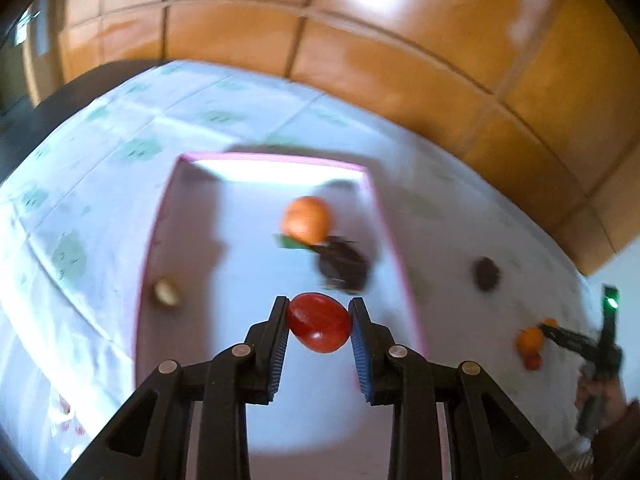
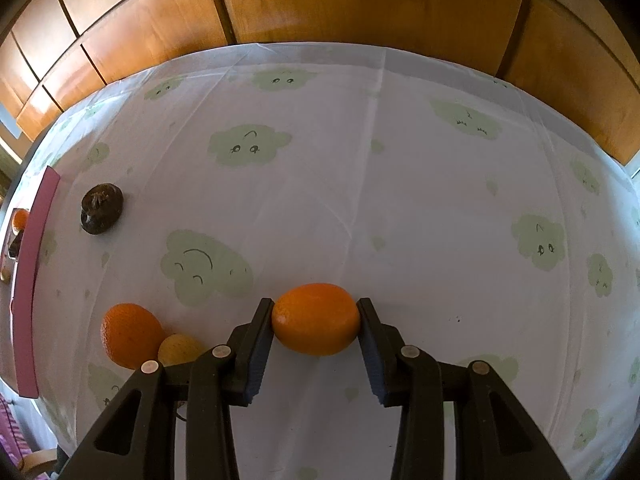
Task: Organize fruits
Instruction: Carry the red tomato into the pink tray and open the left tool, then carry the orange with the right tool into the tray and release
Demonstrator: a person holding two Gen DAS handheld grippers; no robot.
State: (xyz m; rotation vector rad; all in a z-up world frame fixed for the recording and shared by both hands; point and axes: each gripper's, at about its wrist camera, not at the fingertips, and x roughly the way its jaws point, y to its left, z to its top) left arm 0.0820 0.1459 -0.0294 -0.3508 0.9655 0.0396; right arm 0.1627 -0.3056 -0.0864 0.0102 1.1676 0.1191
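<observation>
My left gripper [image 1: 319, 322] is shut on a small red fruit [image 1: 319, 323] and hangs over the pink-rimmed tray [image 1: 276, 157]. Inside that tray lie an orange [image 1: 307, 219], a dark brown fruit [image 1: 343, 268] and a small pale fruit [image 1: 166, 293]. My right gripper [image 2: 316, 320] is shut on an orange [image 2: 316, 319] low over the cloud-print tablecloth [image 2: 360, 184]. To its left sit a second orange [image 2: 130, 335] and a small yellow fruit [image 2: 180, 350], touching each other. A dark brown fruit [image 2: 101, 209] lies further left near the tray's pink side [image 2: 30, 280].
In the left wrist view the other gripper [image 1: 576, 340] and the hand holding it show at the far right, with a dark fruit [image 1: 486, 273] on the cloth between it and the tray. Wooden cabinet doors [image 2: 360, 4] stand behind the table.
</observation>
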